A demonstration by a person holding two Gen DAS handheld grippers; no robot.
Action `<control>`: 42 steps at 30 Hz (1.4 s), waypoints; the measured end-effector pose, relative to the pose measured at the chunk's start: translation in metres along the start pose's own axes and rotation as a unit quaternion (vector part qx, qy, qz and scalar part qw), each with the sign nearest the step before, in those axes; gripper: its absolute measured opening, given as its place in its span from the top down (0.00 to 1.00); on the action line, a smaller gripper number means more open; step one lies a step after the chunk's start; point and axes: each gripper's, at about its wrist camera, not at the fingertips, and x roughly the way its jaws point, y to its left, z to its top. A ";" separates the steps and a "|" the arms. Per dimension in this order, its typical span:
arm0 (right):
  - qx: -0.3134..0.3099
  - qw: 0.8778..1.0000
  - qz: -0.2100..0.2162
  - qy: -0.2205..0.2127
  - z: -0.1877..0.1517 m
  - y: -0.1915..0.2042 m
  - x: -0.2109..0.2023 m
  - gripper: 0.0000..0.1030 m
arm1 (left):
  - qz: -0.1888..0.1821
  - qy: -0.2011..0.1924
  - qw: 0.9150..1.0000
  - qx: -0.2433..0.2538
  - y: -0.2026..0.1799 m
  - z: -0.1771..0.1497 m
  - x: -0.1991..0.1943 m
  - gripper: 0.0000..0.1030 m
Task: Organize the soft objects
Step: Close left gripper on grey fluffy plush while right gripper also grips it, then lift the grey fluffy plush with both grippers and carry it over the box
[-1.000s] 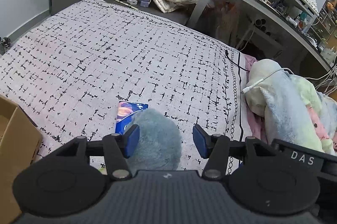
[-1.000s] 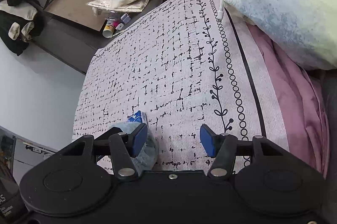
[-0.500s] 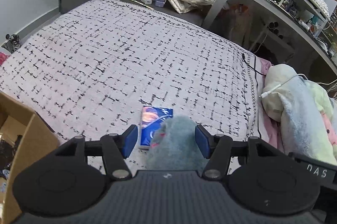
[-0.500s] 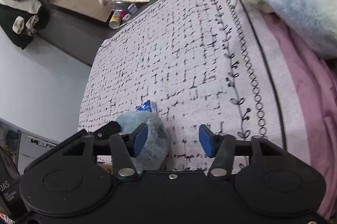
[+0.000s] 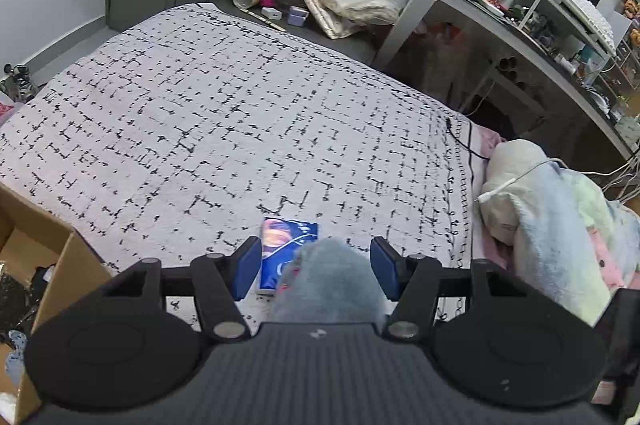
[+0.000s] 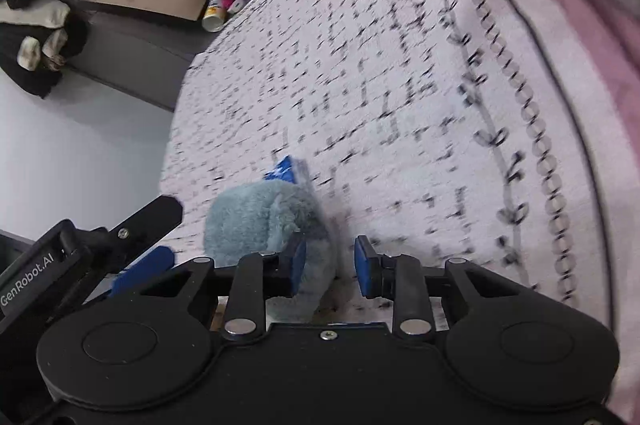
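Note:
A blue-grey plush toy point(image 5: 328, 281) lies on the patterned bed cover point(image 5: 240, 125), partly over a flat blue packet point(image 5: 288, 245). My left gripper point(image 5: 316, 267) is open around the toy: the fur reaches its right pad, while the left pad stands apart. In the right wrist view the same plush toy point(image 6: 256, 221) is at lower left with the blue packet point(image 6: 288, 171) behind it. My right gripper point(image 6: 330, 267) has drawn its jaws narrow, with the toy's furry edge pinched between them. The left gripper's blue pad point(image 6: 140, 269) shows beside the toy.
An open cardboard box point(image 5: 48, 265) stands at the bed's left edge. Soft blankets and cushions point(image 5: 560, 225) are piled at the right, with a white cable point(image 5: 516, 181) over them. A cluttered desk point(image 5: 520, 37) and bags on the floor point(image 5: 344, 5) lie beyond the bed.
The right gripper's jaws have drawn together and it has dropped onto the plush toy's edge. In the left wrist view the toy has shifted from the left pad toward the right pad.

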 end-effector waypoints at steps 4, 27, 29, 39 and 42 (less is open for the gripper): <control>0.018 0.999 0.033 0.014 -0.003 0.000 0.006 0.57 | -0.007 0.008 1.000 -0.005 0.000 0.001 0.003 0.43; 0.134 0.986 0.100 0.009 -0.018 -0.020 0.044 0.55 | 0.013 0.041 0.997 -0.057 0.041 -0.015 0.028 0.56; 0.141 0.984 0.104 0.011 -0.019 -0.021 0.047 0.55 | 0.011 0.042 0.997 -0.064 0.042 -0.015 0.026 0.60; 0.081 0.989 0.127 -0.003 -0.021 0.005 0.025 0.70 | -0.010 0.028 0.996 -0.087 0.052 -0.009 -0.005 0.67; 0.060 0.990 0.128 -0.010 -0.023 0.014 0.015 0.70 | -0.017 0.023 0.996 -0.090 0.053 -0.009 -0.018 0.67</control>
